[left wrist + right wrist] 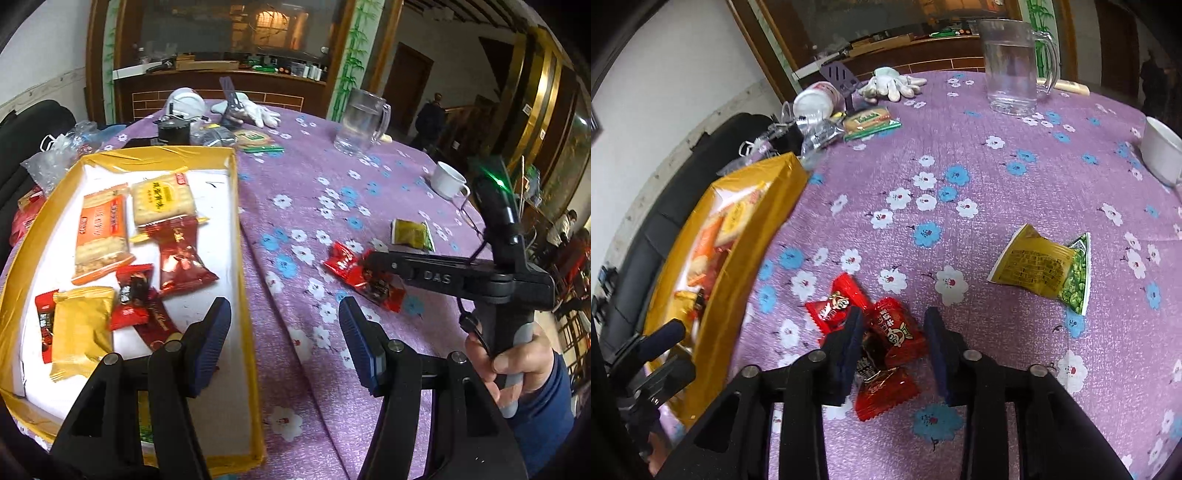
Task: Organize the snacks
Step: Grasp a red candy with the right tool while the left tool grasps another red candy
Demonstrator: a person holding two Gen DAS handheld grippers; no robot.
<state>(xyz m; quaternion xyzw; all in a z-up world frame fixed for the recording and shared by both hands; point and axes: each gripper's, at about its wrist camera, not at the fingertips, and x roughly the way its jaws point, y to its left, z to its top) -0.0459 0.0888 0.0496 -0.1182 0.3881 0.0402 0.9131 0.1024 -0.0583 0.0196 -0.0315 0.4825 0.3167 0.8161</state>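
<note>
A yellow-rimmed box [236, 206] holds several snack packets: orange and yellow crackers, red candies, a gold pack. My left gripper [284, 339] is open and empty, hovering over the box's right wall. My right gripper [892, 347] is open, its jaws on either side of a red candy packet [897, 332] lying on the purple floral tablecloth. Two more red packets lie beside it, one to the left [831, 306] and one nearer me [886, 395]. A green pea packet [1041, 269] lies to the right. In the left wrist view the right gripper [369, 266] sits over the red packets [343, 266].
A glass mug [1015, 62], a white cup [1161, 151], a white glove [890, 85], a green biscuit pack [871, 122] and plastic clutter [812, 129] sit at the table's far side. The box [757, 229] is to the left of the right gripper.
</note>
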